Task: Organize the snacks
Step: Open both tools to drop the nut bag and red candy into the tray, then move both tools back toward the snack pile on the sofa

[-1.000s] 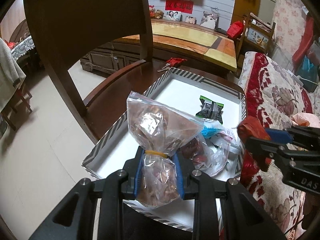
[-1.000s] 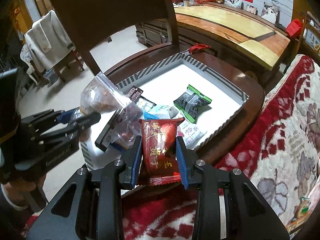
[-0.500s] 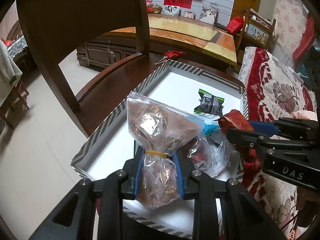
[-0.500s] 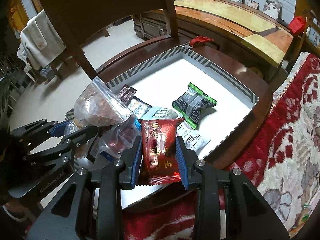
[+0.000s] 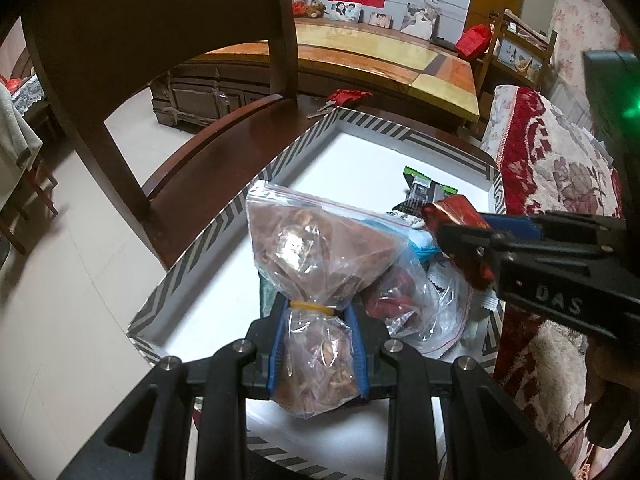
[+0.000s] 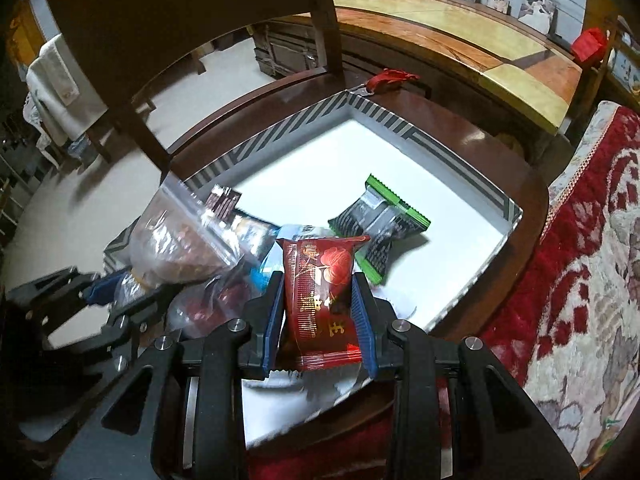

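Note:
My left gripper (image 5: 318, 350) is shut on a clear zip bag of brown snacks (image 5: 316, 256), tied with a yellow band, held above the near end of a white tray with a striped rim (image 5: 208, 240). My right gripper (image 6: 320, 320) is shut on a red foil snack packet (image 6: 320, 292), held over the tray's near right side (image 6: 472, 280). The packet also shows in the left wrist view (image 5: 460, 236). In the tray lie a green-edged dark packet (image 6: 380, 228), a second clear bag with red contents (image 5: 412, 300) and several small packets.
The tray sits on a dark wooden chair seat (image 5: 200, 176) whose backrest (image 5: 132, 20) rises at the left. A red floral sofa cover (image 6: 580, 280) lies to the right. A long wooden table (image 5: 380, 56) stands behind, with red-handled scissors (image 6: 388, 78) beyond the tray.
Both grippers have moved forward over the tray with their loads. The right gripper with the red packet has come closer to the left gripper's bag.

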